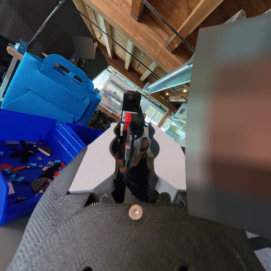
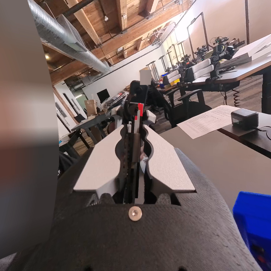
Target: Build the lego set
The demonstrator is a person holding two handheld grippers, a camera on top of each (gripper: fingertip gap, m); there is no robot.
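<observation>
Both grippers face each other in mid-air, raised above the table, fingers clamped on one flat lego assembly [image 1: 129, 140] of black, grey, white and red pieces: left gripper [image 1: 132, 132] and right gripper [image 2: 132, 132] hold opposite ends. Behind stands a blue felt bag [image 1: 48, 88]. Below left, a blue bin [image 1: 61, 137] holds loose lego pieces [image 1: 29, 165] in black, grey, red and light blue.
</observation>
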